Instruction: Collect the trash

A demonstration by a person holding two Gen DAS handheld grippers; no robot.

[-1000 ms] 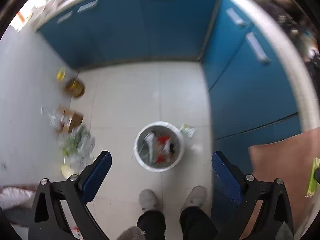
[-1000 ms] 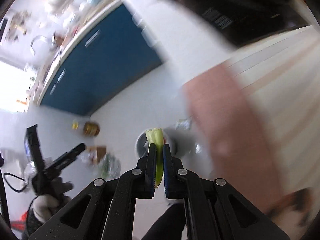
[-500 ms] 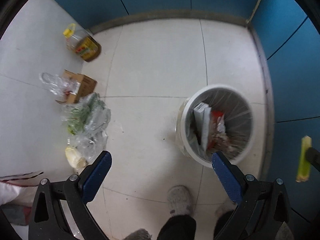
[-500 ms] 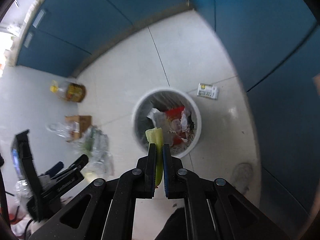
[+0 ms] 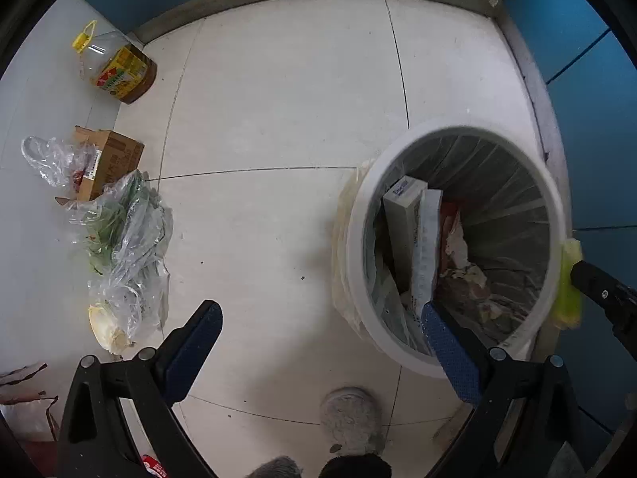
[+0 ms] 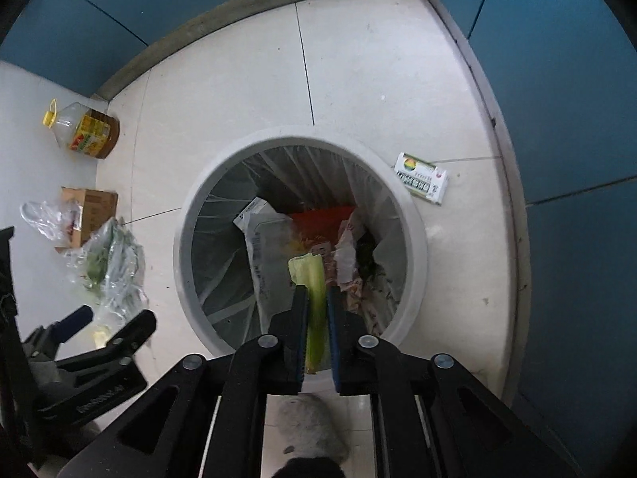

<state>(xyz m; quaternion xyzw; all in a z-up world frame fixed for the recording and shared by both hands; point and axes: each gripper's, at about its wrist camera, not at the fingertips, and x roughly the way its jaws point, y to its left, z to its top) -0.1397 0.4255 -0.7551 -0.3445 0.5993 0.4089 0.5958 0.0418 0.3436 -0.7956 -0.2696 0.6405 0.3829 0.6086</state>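
Note:
A white round trash bin [image 6: 414,235] with a clear liner stands on the tiled floor, holding paper, packets and scraps. It also shows in the left wrist view [image 5: 358,239]. My right gripper [image 6: 317,298] is shut on a pale green vegetable stalk [image 6: 312,279] and holds it over the bin's near side. The stalk shows in the left wrist view [image 5: 568,286] at the bin's right rim. My left gripper [image 5: 318,342] is open and empty, above the floor left of the bin.
An oil bottle [image 5: 119,69], a cardboard box [image 5: 109,159] and plastic bags with greens [image 5: 123,239] lie on the left. A small white carton [image 6: 422,177] lies right of the bin. Blue cabinets [image 6: 577,119] close the back and right. A shoe [image 5: 350,418] is below.
Both grippers have come down closer to the floor and bin. The right gripper has carried the stalk from beside the bin to over its opening.

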